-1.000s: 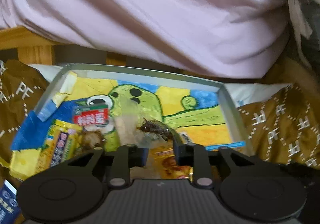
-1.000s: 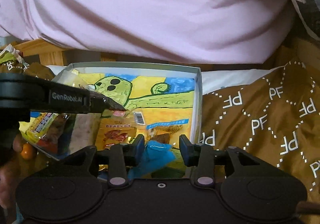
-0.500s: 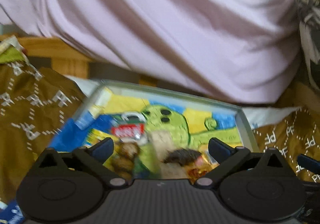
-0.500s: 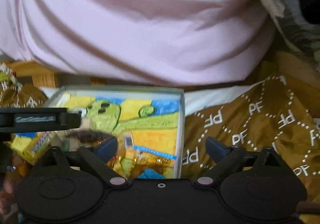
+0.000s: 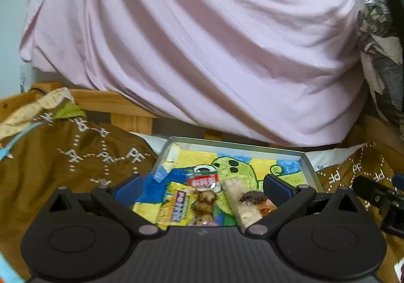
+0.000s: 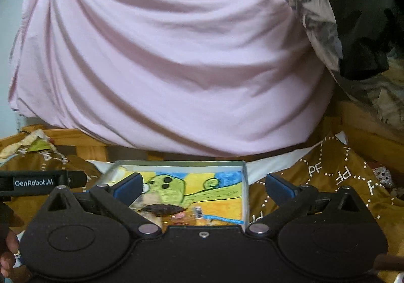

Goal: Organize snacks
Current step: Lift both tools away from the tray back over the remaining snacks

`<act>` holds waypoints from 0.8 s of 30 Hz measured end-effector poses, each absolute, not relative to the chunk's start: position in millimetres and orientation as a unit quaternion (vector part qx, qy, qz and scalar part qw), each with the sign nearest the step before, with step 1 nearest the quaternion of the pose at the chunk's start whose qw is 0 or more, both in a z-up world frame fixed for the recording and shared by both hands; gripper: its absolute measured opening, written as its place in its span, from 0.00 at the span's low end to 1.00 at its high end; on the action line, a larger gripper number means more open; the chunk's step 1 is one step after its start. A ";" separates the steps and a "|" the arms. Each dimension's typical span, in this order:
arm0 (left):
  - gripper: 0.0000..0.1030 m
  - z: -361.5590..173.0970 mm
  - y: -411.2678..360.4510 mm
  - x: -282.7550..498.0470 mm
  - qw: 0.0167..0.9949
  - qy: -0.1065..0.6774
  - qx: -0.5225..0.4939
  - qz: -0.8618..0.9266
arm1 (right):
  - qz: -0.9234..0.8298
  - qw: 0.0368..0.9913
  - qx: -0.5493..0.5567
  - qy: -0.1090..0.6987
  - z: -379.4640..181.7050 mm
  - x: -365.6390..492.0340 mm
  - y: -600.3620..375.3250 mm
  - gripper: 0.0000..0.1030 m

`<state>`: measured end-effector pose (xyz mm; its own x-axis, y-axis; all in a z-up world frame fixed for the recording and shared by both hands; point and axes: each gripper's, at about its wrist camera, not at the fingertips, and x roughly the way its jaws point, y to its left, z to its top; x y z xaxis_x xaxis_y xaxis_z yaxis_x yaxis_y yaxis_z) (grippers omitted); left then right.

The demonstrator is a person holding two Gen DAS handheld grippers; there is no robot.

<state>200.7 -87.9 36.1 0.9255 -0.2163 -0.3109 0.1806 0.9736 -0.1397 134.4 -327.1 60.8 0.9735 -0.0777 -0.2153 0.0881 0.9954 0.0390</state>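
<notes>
A shallow grey box (image 5: 306, 164) with a green cartoon drawing on its floor holds several snack packets. In the left wrist view I see a yellow packet (image 5: 176, 203), a red-labelled packet (image 5: 203, 178) and a clear packet with a pale bar (image 5: 242, 204). My left gripper (image 5: 202, 188) is open and empty, above the near part of the box. My right gripper (image 6: 203, 187) is open and empty, also above the box (image 6: 243, 182); a dark snack (image 6: 161, 208) lies below it.
A brown cloth printed with "PF" (image 5: 75, 156) surrounds the box (image 6: 328, 182). A large pink cloth (image 5: 202, 43) hangs behind, over a wooden frame (image 5: 113, 103). The other gripper's body shows at the left in the right wrist view (image 6: 38, 182).
Both grippers opened wide and let go of the packets they held, then lifted and pulled back from the box. The snacks now lie in the box.
</notes>
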 end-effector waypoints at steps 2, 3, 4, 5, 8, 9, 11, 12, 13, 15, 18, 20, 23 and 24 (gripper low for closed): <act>1.00 36.6 -79.3 189.0 0.980 0.164 -0.051 -0.097 | -0.040 0.994 0.019 0.104 62.4 123.3 -321.6 0.99; 1.00 36.8 -74.5 182.7 0.980 0.166 -0.051 -0.095 | -0.039 0.994 0.018 0.104 62.8 118.7 -319.1 0.99; 1.00 36.5 -70.4 177.3 0.980 0.167 -0.050 -0.095 | -0.037 0.994 0.018 0.105 63.4 114.0 -316.7 0.99; 1.00 36.2 -65.6 171.2 0.980 0.167 -0.048 -0.093 | -0.036 0.994 0.019 0.106 63.8 109.8 -315.0 0.99; 1.00 36.1 -54.3 154.0 0.980 0.171 -0.040 -0.093 | -0.032 0.993 0.027 0.111 65.0 95.1 -309.1 0.99; 1.00 36.2 -51.3 148.4 0.980 0.171 -0.036 -0.093 | -0.030 0.993 0.029 0.111 66.0 88.9 -306.7 0.99; 1.00 37.0 -45.3 136.4 0.980 0.177 -0.023 -0.088 | -0.027 0.993 0.033 0.110 67.1 77.8 -302.3 0.99; 1.00 36.7 -43.1 131.3 0.980 0.179 -0.015 -0.084 | -0.025 0.993 0.035 0.112 67.9 71.3 -299.7 0.99; 1.00 36.5 -41.3 125.7 0.980 0.185 -0.003 -0.077 | -0.023 0.993 0.035 0.114 68.3 66.3 -297.1 0.99; 1.00 34.3 -39.3 115.8 0.979 0.194 0.020 -0.064 | -0.018 0.992 0.030 0.118 67.9 56.5 -290.4 0.99; 1.00 29.1 -34.8 100.9 0.976 0.206 0.047 -0.057 | -0.012 0.991 0.017 0.129 65.0 44.0 -277.3 0.99; 1.00 25.2 -30.4 92.5 0.975 0.212 0.045 -0.052 | -0.019 0.991 0.007 0.133 61.7 37.1 -268.6 0.99; 1.00 19.2 -21.8 83.0 0.974 0.221 0.033 -0.044 | -0.014 0.989 -0.017 0.143 55.6 29.4 -255.2 0.99; 1.00 18.0 -19.4 80.1 0.974 0.222 0.033 -0.039 | -0.008 0.989 -0.022 0.147 53.8 27.4 -252.2 0.99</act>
